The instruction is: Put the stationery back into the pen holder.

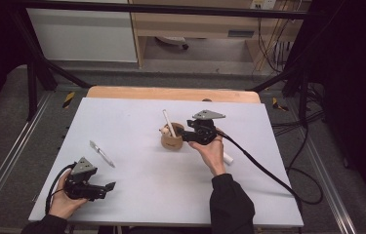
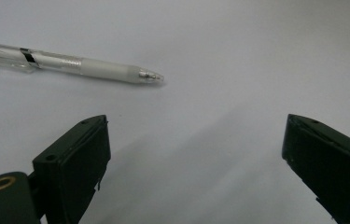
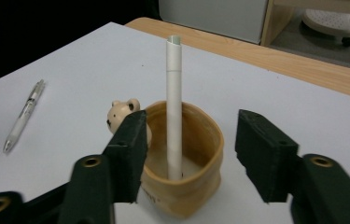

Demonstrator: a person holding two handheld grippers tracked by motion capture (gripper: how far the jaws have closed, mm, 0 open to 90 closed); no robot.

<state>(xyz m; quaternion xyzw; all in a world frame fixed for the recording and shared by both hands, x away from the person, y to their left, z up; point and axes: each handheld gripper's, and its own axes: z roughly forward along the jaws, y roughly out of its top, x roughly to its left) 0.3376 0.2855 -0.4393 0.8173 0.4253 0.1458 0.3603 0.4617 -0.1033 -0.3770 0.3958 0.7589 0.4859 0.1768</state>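
Note:
A tan pen cup [image 1: 172, 140] [image 3: 185, 163] with a small bear head [image 3: 119, 114] on its rim stands mid-table. A white pen [image 1: 169, 123] [image 3: 174, 107] stands upright inside it. My right gripper [image 1: 186, 137] [image 3: 189, 149] is open just right of the cup, its jaws apart on either side of the cup and holding nothing. A clear-and-white pen [image 1: 101, 153] [image 2: 70, 64] [image 3: 23, 116] lies flat on the table at the left. My left gripper [image 1: 108, 187] [image 2: 195, 156] is open near the front left corner, a little short of that pen's tip.
The white table top [image 1: 136, 180] sits on a wooden table whose edge [image 1: 171, 93] shows at the back. Another white object [image 1: 228, 158] lies by the right hand. A black cable [image 1: 263, 168] trails from the right gripper across the table's right side.

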